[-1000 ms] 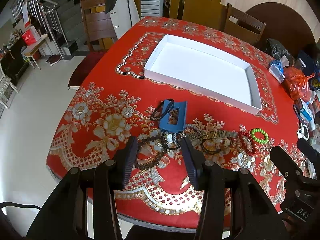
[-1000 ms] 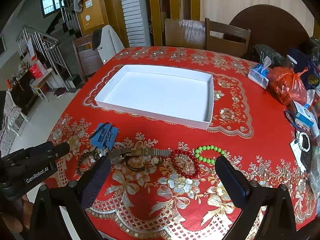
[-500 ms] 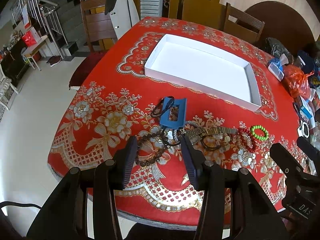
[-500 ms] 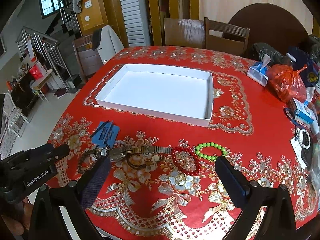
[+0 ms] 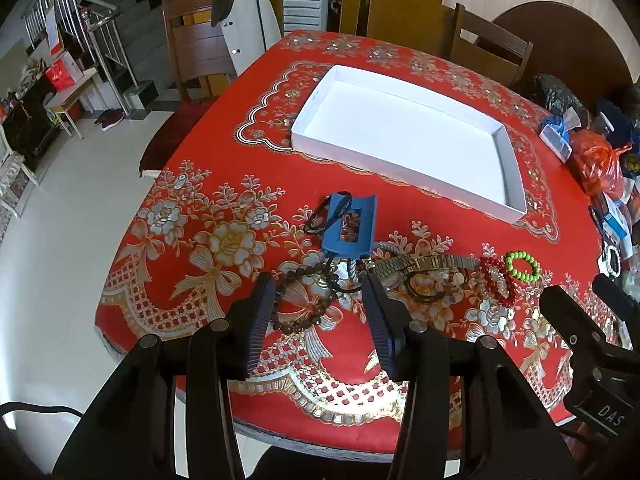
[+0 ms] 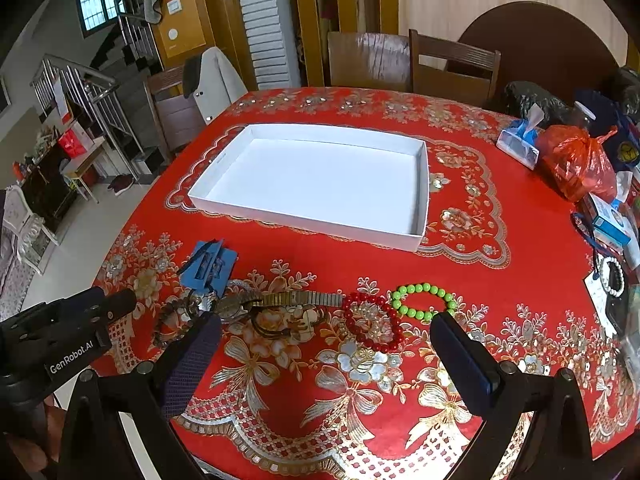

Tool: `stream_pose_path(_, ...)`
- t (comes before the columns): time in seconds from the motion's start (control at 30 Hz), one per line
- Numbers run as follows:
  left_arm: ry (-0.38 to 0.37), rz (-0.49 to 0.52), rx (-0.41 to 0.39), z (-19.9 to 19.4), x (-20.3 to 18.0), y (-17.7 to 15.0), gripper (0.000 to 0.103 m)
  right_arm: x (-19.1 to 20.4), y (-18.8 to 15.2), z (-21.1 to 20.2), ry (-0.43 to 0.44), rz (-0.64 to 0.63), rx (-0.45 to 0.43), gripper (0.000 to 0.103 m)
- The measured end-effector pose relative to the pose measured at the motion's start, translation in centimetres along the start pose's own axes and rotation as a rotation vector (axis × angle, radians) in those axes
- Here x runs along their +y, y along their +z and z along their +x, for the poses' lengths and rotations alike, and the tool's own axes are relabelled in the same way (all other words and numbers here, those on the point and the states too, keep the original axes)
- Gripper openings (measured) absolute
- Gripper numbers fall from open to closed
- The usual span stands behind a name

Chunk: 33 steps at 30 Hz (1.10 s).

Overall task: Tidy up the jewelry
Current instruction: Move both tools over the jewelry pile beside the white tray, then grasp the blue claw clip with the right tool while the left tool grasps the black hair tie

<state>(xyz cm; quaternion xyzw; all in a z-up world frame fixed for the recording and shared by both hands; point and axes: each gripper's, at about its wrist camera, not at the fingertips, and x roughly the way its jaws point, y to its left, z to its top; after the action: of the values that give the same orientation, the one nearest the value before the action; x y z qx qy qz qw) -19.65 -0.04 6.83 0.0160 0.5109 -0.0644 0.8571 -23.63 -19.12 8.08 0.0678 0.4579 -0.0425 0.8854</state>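
An empty white tray lies mid-table on the red floral cloth. A row of jewelry sits near the front edge: a blue card with black cords, a brown bead bracelet, a gold watch band, a red bead bracelet and a green bead bracelet. My left gripper hovers open above the brown bracelet, holding nothing. My right gripper hangs wide open above the red bracelet, also holding nothing.
Bags, a tissue pack and small boxes crowd the table's right side, with a black-and-white bead bracelet there. Wooden chairs stand behind the table, one with a coat. The table's front edge runs just below the grippers.
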Motion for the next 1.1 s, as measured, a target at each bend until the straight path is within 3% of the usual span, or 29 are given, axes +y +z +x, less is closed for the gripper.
stream_pose_path(1.1, -0.003, -0.002, 0.064, 2.0, 0.4, 0.8, 0.045, -0.2, 0.6, 2.6, 0.022, -0.008, 0.068, 0.103)
